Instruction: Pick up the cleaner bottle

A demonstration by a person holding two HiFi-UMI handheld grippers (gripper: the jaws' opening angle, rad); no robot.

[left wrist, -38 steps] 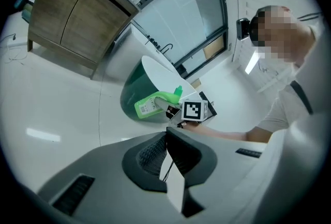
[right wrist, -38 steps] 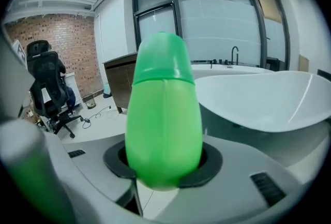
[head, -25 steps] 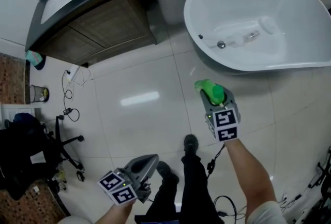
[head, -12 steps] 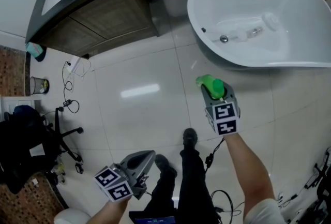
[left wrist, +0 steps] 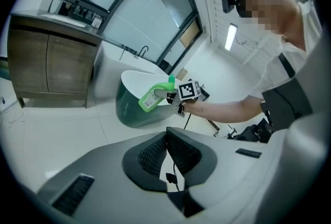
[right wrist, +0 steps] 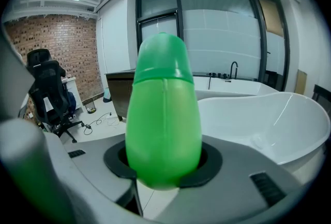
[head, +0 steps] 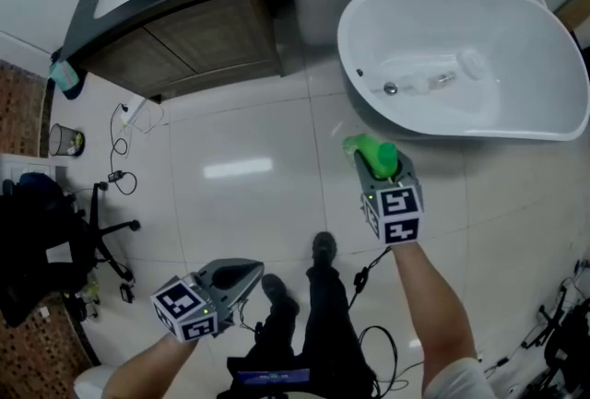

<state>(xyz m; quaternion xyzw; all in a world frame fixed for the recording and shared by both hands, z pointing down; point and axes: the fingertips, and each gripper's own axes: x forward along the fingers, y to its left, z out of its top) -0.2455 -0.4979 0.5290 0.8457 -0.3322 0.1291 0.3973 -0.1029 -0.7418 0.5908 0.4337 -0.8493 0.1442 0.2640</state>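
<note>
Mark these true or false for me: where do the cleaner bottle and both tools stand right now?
1. The right tool is shut on the green cleaner bottle. True.
2. The left tool grips the bottle too. False: its jaws are together with nothing between them, well apart from the bottle.
3. The bottle stands on the tiled floor. False: the left gripper view shows it held in the air, tipped sideways.
4. The white bathtub lies just beyond the bottle. True.
5. The bottle is blue. False: it is green.
</note>
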